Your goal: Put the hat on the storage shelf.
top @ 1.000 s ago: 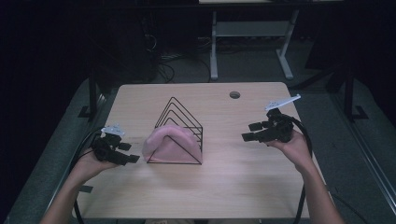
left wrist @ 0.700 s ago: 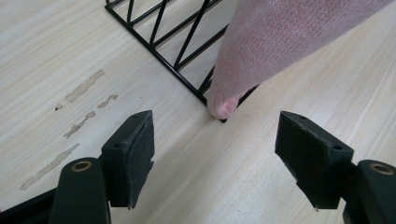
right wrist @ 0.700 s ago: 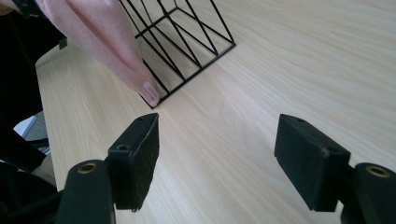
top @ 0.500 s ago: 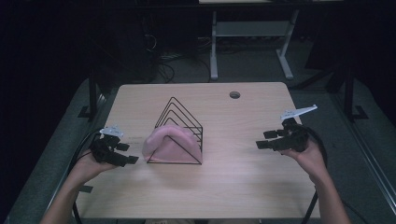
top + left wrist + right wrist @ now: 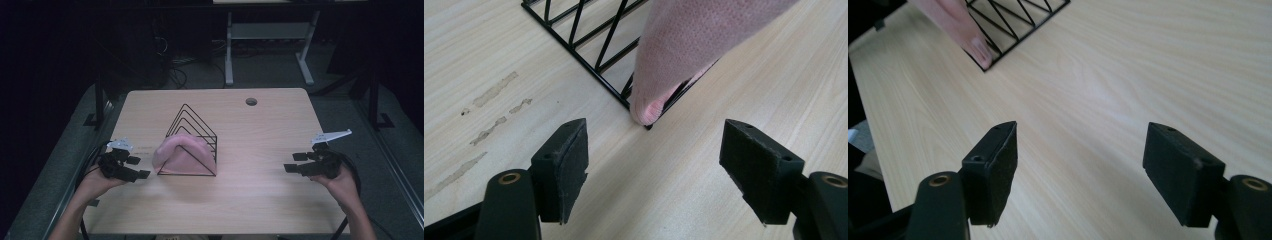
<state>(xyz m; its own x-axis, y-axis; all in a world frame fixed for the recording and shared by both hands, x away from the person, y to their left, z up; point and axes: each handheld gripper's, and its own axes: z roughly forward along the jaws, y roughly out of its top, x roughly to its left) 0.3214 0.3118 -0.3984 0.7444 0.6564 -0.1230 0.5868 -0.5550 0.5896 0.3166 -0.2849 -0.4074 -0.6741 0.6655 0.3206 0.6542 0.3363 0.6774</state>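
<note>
No brand, label or writing can be read on anything. There is one black wire rack [image 5: 192, 142] with triangular dividers near the middle of the table [image 5: 260, 135], and one pink cloth [image 5: 181, 154] draped over its near, left end, hanging down to the tabletop. Two grippers are held, one in each hand. The left gripper [image 5: 134, 167] hovers just beside the cloth, its jaws spread wide with nothing between them; the right gripper [image 5: 296, 163] sits well apart at the table's right side, jaws likewise spread and empty. The table is light wood-grain with one round hole [image 5: 251, 101] near its far edge and pale smears [image 5: 489, 112] beside the rack. The room around is dark, with a white frame [image 5: 270, 45] and cables [image 5: 175, 65] on the floor behind.
</note>
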